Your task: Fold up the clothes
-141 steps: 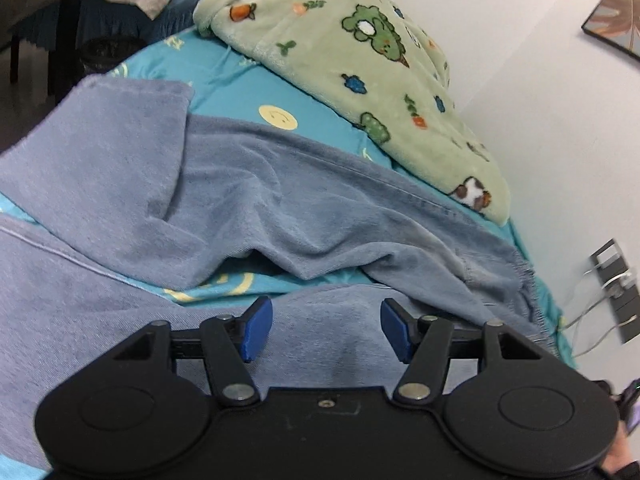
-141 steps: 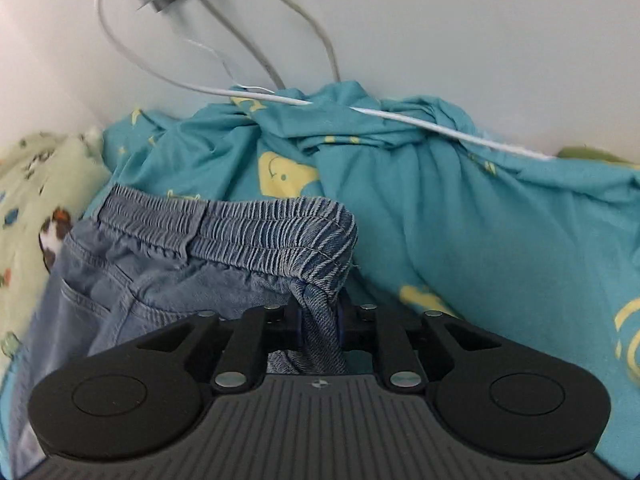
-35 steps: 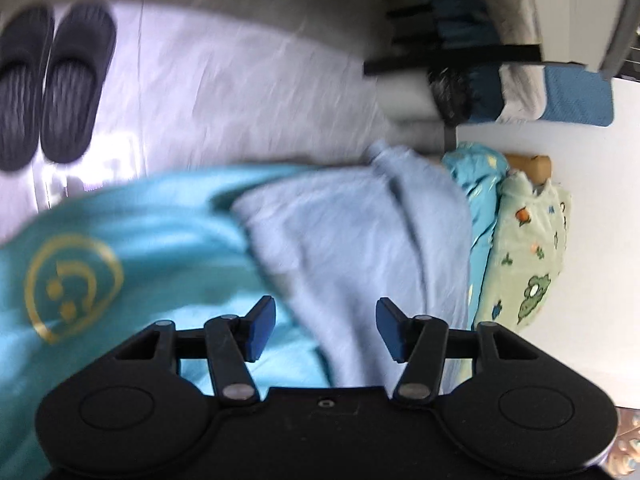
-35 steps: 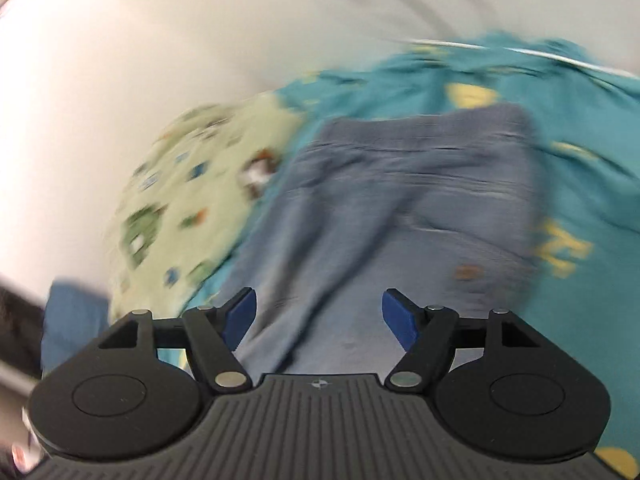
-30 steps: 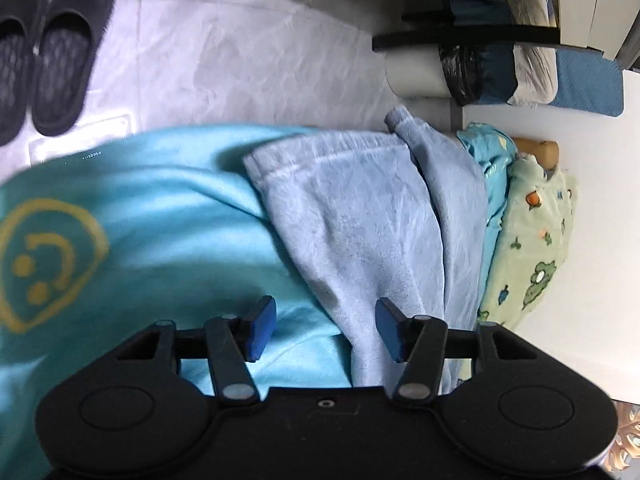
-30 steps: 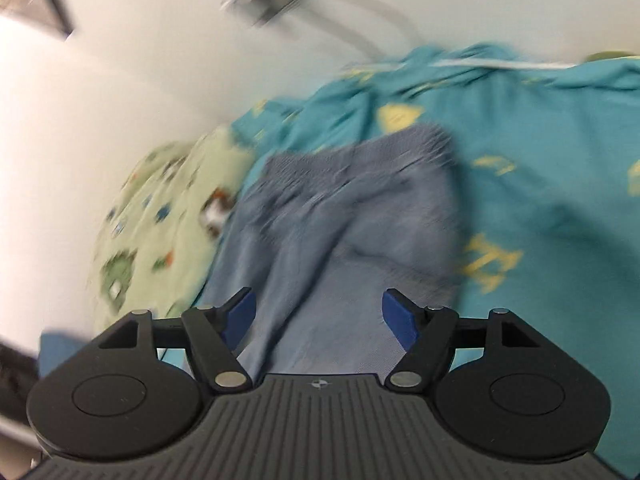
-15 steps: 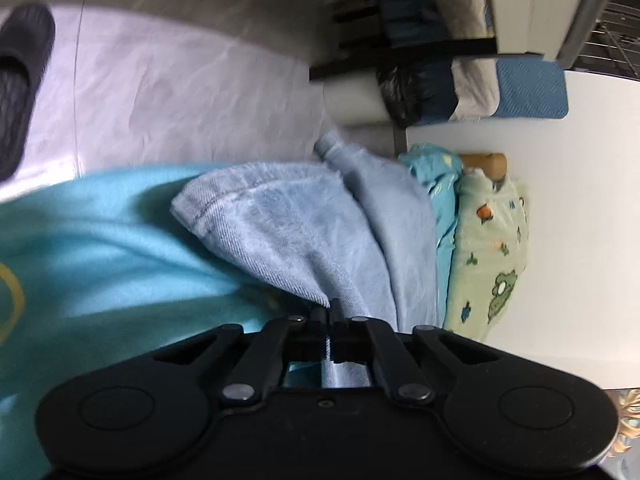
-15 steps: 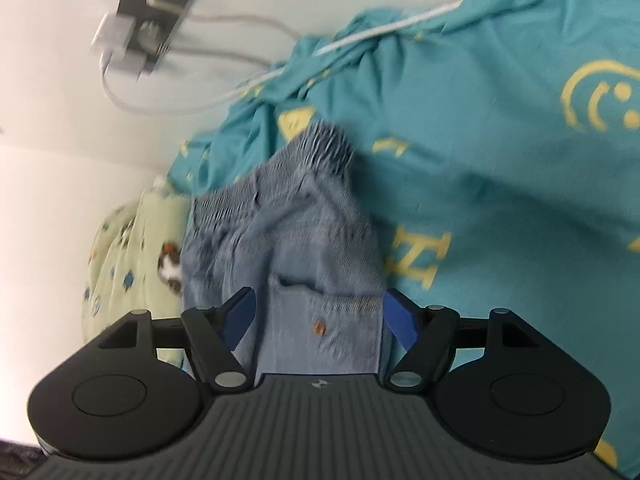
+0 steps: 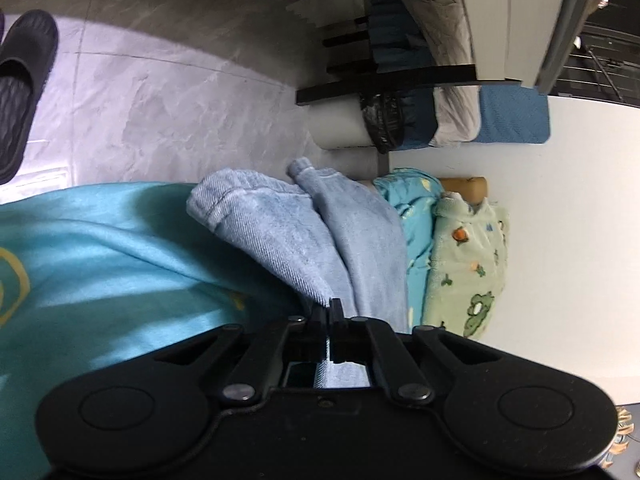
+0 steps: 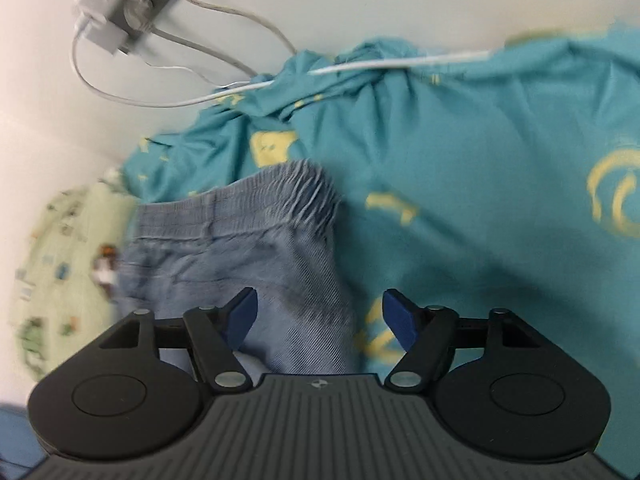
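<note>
While left claw (image 9: 330, 307) clamps jeans (image 9: 280, 236) | right claw (image 10: 319, 316) spread wide, holding nothing, above waistband (image 10: 256, 196)

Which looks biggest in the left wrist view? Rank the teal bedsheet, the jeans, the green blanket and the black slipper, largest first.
1. teal bedsheet
2. jeans
3. green blanket, less sure because it lies farther from the camera than the jeans
4. black slipper, cut off by the frame edge, so its full size is unknown
</note>
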